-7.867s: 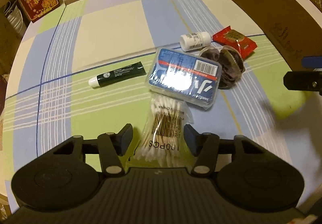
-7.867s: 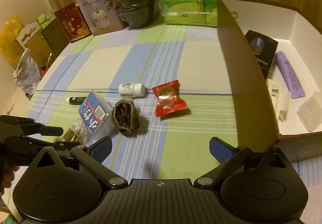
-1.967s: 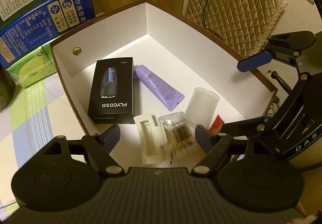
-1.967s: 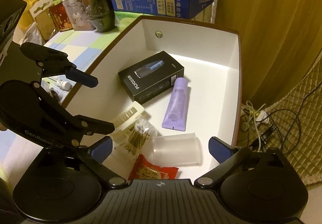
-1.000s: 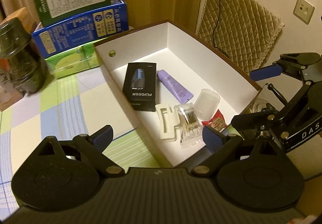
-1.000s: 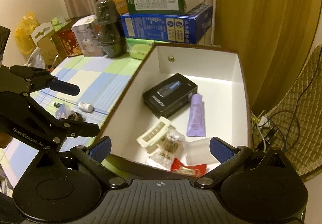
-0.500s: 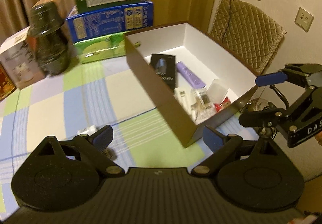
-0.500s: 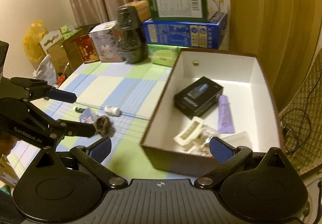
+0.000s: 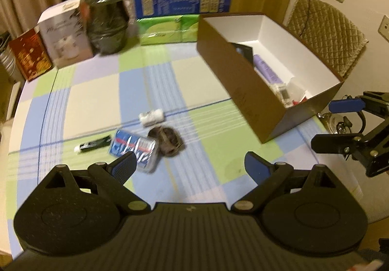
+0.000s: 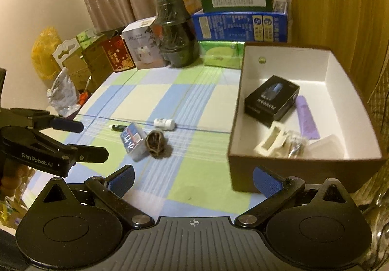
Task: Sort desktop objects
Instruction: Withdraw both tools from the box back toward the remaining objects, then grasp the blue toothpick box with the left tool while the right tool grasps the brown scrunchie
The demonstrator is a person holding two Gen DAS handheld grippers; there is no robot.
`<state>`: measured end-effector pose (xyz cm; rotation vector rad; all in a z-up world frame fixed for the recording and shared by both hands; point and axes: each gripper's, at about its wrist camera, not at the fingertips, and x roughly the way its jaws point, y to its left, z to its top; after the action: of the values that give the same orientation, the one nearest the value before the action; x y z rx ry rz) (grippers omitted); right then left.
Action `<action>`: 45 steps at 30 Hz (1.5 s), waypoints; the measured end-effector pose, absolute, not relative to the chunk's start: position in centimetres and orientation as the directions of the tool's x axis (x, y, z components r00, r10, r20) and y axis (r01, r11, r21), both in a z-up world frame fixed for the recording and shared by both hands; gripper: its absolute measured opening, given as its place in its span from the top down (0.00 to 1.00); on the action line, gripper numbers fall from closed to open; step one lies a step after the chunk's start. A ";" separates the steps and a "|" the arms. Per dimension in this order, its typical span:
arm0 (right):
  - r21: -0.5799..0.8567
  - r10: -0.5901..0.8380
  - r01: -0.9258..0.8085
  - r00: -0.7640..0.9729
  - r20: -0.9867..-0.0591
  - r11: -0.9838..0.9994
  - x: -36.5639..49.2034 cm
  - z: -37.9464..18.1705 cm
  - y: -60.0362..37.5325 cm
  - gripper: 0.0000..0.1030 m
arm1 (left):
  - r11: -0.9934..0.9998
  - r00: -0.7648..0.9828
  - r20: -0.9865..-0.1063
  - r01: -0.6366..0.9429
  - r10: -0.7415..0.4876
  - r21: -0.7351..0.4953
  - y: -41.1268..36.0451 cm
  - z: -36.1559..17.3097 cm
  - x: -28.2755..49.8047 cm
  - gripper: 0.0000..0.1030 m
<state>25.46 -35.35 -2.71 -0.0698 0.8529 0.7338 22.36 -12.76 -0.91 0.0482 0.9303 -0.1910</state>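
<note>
Left wrist view: the left tongs (image 9: 189,166) are held spread wide above the checked tabletop (image 9: 92,91), with nothing between the fingers. Just past them four things are seen lying close together on the cloth: a dark tube (image 9: 93,144) with a white cap, a blue plastic case (image 9: 133,148), a dark round bundle (image 9: 167,140) touching the case, and a small white bottle (image 9: 151,117) on its side just behind. To the right a brown box (image 9: 245,98) with a white inside is set on the tabletop, and a purple tube (image 9: 267,71) and other small items can be made out in it. The right tongs (image 9: 340,122) are seen at the right edge beside the box, also spread and empty. From the right wrist view, the inside of the box (image 10: 340,110) is shown more fully: a black carton (image 10: 271,99), the purple tube (image 10: 306,117), a cream holder (image 10: 269,140) and a packet of cotton buds (image 10: 295,145) lie on its floor. The left tongs (image 10: 80,137) are seen at the left, well apart from the box. Cartons and a dark wrapped jar (image 10: 175,35) are lined up along the far edge.
</note>
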 end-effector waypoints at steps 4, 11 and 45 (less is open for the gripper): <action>0.243 0.555 -0.597 0.417 -0.720 0.764 24.7 -3.6 -34.5 0.02 | 0.985 0.571 -0.809 0.165 -0.137 -0.050 -11.1 -1.5 21.5 0.09; 0.265 0.544 -0.575 0.390 -0.743 0.774 24.0 -5.4 -32.5 0.02 | 0.990 0.555 -0.824 0.132 -0.110 -0.043 -8.8 -2.5 21.0 0.09; 0.095 0.432 -0.628 0.409 -0.804 0.772 27.3 -12.2 -21.6 0.02 | 0.995 0.472 -0.881 0.102 -0.031 0.020 -5.8 -10.5 27.0 0.09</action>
<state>27.25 -21.57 -12.19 -0.2362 0.9338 0.6759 27.00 -5.77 -10.54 0.0729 1.0770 -0.0817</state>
